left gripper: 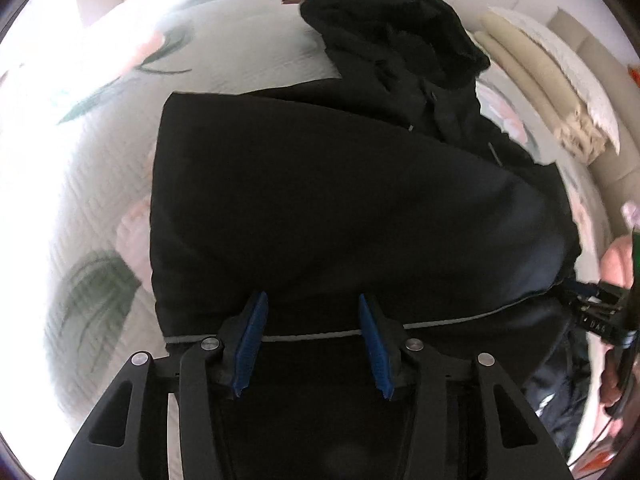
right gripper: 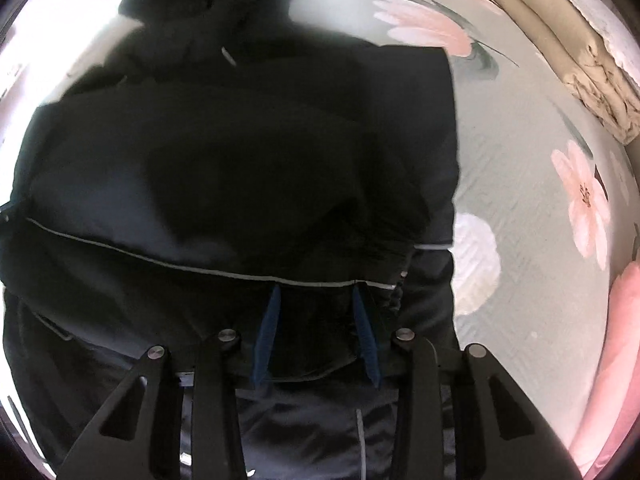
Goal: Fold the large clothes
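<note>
Black jacket [left gripper: 340, 200] spread on floral bedspread [left gripper: 100, 160]; left gripper [left gripper: 312, 308] and right gripper [right gripper: 316, 292] poised low over its hem, blue fingers parted, gripping nothing.

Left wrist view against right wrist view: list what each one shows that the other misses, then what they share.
Only the left wrist view shows the right gripper and the person's hand at its right edge. Only the right wrist view shows a pink cloth at the bed's edge. Both show the black jacket with its grey piping on the floral bedspread, the beige folded bedding, and open blue-padded fingers at the jacket's hem.
</note>
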`<state>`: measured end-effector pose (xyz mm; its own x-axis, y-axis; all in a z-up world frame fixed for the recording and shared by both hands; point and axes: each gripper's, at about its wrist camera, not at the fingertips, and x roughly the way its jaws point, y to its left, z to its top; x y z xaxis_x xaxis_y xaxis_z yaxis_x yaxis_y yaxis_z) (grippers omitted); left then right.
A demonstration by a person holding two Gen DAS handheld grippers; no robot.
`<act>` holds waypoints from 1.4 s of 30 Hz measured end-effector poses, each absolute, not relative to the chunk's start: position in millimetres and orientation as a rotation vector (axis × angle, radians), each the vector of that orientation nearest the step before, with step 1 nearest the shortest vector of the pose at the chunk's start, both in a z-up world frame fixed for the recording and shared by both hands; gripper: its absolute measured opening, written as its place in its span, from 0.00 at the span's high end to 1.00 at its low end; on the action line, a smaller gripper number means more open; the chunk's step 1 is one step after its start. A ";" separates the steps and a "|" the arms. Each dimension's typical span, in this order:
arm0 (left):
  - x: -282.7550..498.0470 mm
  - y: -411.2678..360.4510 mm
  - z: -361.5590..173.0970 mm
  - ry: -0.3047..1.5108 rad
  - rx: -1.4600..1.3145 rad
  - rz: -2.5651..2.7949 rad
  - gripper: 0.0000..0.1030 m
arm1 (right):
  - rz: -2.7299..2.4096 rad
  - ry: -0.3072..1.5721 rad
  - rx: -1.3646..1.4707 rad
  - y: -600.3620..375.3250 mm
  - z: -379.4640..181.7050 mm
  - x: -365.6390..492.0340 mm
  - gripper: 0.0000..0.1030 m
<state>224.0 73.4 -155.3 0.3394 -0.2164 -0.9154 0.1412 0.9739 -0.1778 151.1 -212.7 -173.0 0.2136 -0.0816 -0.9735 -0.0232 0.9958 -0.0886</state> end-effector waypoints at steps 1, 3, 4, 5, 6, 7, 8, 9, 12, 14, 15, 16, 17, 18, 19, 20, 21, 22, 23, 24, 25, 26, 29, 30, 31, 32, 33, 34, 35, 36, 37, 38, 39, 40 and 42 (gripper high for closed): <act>222.5 69.9 -151.2 1.197 -0.050 -0.228 0.53 | -0.039 1.357 -0.097 -211.7 -172.7 152.0 0.61; 218.5 69.6 -139.3 1.182 -0.042 -0.249 0.53 | -0.016 1.366 -0.105 -212.3 -165.0 154.6 0.61; 216.2 71.1 -126.7 1.167 -0.054 -0.289 0.53 | 0.003 1.366 -0.107 -211.8 -158.7 149.1 0.61; 217.0 72.2 -117.7 1.148 -0.055 -0.307 0.53 | 0.028 1.361 -0.112 -209.3 -148.9 147.0 0.60; 217.2 73.3 -105.1 1.119 -0.045 -0.317 0.53 | 0.046 1.350 -0.117 -205.1 -140.0 147.5 0.60; 220.8 73.5 -90.7 1.087 -0.021 -0.320 0.53 | 0.073 1.322 -0.124 -204.5 -123.1 147.3 0.60; 227.0 72.9 -77.7 1.060 0.007 -0.316 0.53 | 0.090 1.295 -0.129 -203.2 -109.1 149.6 0.60; 234.8 72.2 -66.8 1.037 0.025 -0.317 0.53 | 0.102 1.256 -0.134 -201.6 -92.7 154.1 0.58; 271.6 71.3 -42.4 0.983 0.035 -0.333 0.53 | 0.125 1.158 -0.141 -197.4 -56.8 178.9 0.56; 302.4 67.1 -31.5 0.941 0.048 -0.329 0.53 | 0.131 1.108 -0.155 -193.4 -44.2 201.5 0.56; 322.7 64.6 -29.0 0.924 0.062 -0.319 0.53 | 0.126 1.079 -0.166 -192.7 -41.7 218.1 0.55; 340.2 63.6 -29.0 0.921 0.069 -0.313 0.53 | 0.115 1.051 -0.164 -196.0 -41.7 238.8 0.52; 358.8 61.3 -31.5 0.927 0.070 -0.315 0.52 | 0.112 1.035 -0.147 -195.5 -41.7 257.4 0.51; 380.0 58.8 -36.2 0.937 0.069 -0.313 0.52 | 0.112 1.026 -0.116 -195.0 -43.5 281.0 0.50; 394.6 55.8 -39.6 0.942 0.067 -0.299 0.52 | 0.105 1.021 -0.090 -203.8 -51.3 310.8 0.50; 409.7 53.7 -43.6 0.945 0.063 -0.287 0.52 | 0.084 1.008 -0.072 -205.8 -55.3 329.4 0.50; 426.2 50.4 -50.1 0.952 0.060 -0.287 0.52 | 0.049 0.989 -0.050 -208.2 -59.7 349.9 0.49; 438.2 46.4 -56.4 0.961 0.058 -0.285 0.52 | 0.034 0.990 -0.024 -209.9 -62.3 366.8 0.48; 449.0 43.2 -65.6 0.977 0.059 -0.284 0.52 | 0.031 1.000 0.010 -213.3 -67.7 380.1 0.48; 459.8 39.1 -75.0 0.995 0.066 -0.276 0.52 | 0.033 1.017 0.062 -217.1 -76.4 397.8 0.48; 468.0 36.6 -84.8 1.009 0.079 -0.257 0.52 | 0.031 1.030 0.095 -219.9 -82.8 407.8 0.48; 473.7 34.3 -94.1 1.017 0.091 -0.241 0.53 | 0.024 1.044 0.120 -220.9 -90.3 419.6 0.48; 492.5 31.6 -118.6 1.052 0.050 -0.241 0.53 | 0.008 1.099 0.200 -227.1 -120.3 446.5 0.48; 496.5 31.8 -123.6 1.052 0.030 -0.248 0.55 | 0.001 1.116 0.219 -227.1 -130.2 449.1 0.48; 499.8 30.6 -127.4 1.044 0.031 -0.248 0.66 | 0.004 1.126 0.227 -228.4 -136.1 451.2 0.50; 502.9 28.2 -130.8 1.039 0.051 -0.237 0.73 | 0.002 1.138 0.229 -227.7 -142.5 455.5 0.56; 506.1 26.1 -133.9 1.042 0.068 -0.224 0.80 | -0.006 1.154 0.225 -225.9 -149.7 461.5 0.71; 510.8 27.3 -138.2 1.056 0.071 -0.207 0.86 | -0.006 1.159 0.236 -225.3 -150.2 457.2 0.85; 512.4 30.8 -139.7 1.063 0.054 -0.207 0.87 | -0.018 1.153 0.238 -226.0 -151.0 457.4 0.88; 512.3 36.6 -139.4 1.059 0.018 -0.219 0.89 | -0.026 1.134 0.232 -226.1 -147.9 454.5 0.94; 510.0 46.9 -137.5 1.057 -0.035 -0.237 0.91 | -0.018 1.103 0.216 -225.7 -141.0 448.0 0.96; 507.3 54.7 -135.3 1.053 -0.073 -0.254 0.91 | -0.019 1.075 0.189 -225.3 -132.7 440.2 0.96; 500.7 63.9 -131.2 1.046 -0.111 -0.273 0.91 | -0.013 1.058 0.179 -225.7 -125.7 432.5 0.96; 495.0 72.9 -127.9 1.043 -0.144 -0.285 0.91 | 0.001 1.037 0.175 -227.6 -117.3 422.1 0.96; 485.6 85.2 -127.1 1.054 -0.181 -0.291 0.91 | 0.014 1.002 0.148 -228.4 -110.0 407.1 0.96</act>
